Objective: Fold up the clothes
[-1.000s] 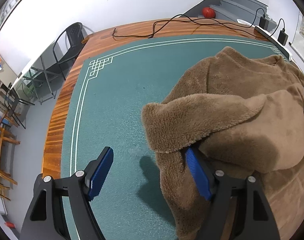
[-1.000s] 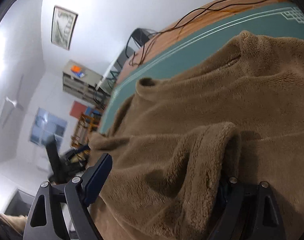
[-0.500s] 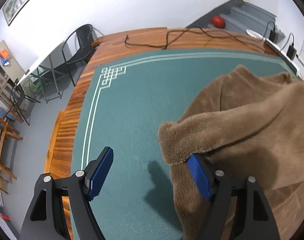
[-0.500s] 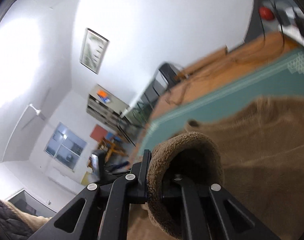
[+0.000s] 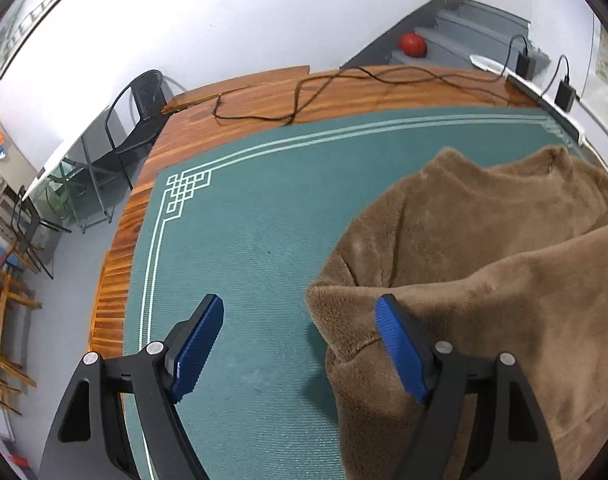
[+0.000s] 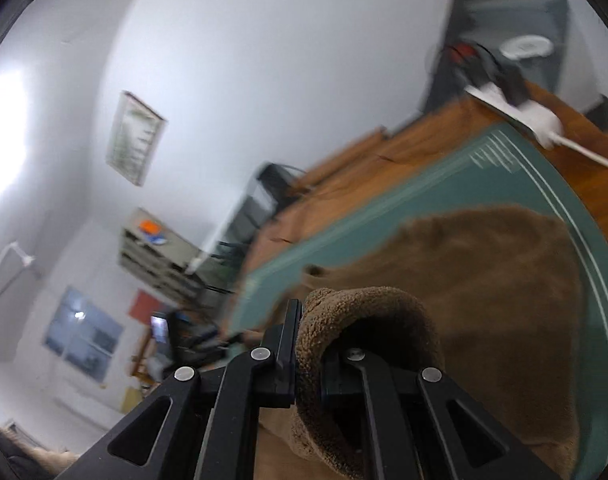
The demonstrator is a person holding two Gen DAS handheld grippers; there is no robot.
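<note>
- The right gripper [image 6: 304, 344] is pinching a fold of the brown fleece [image 6: 484, 280], jaws pressed together on it.
- The left gripper [image 5: 300, 344] is opening, jaws spread, nothing between them.
- The fleece [image 5: 484, 260] is lying on the worktop's green mat [image 5: 244, 240].

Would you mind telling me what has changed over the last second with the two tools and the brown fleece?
The right tool closed on a fold of the brown fleece and lifted it off the green mat. The left tool stayed open, one finger under the fleece edge, its jaws opening slightly. The cables and the mat have not moved.
</note>
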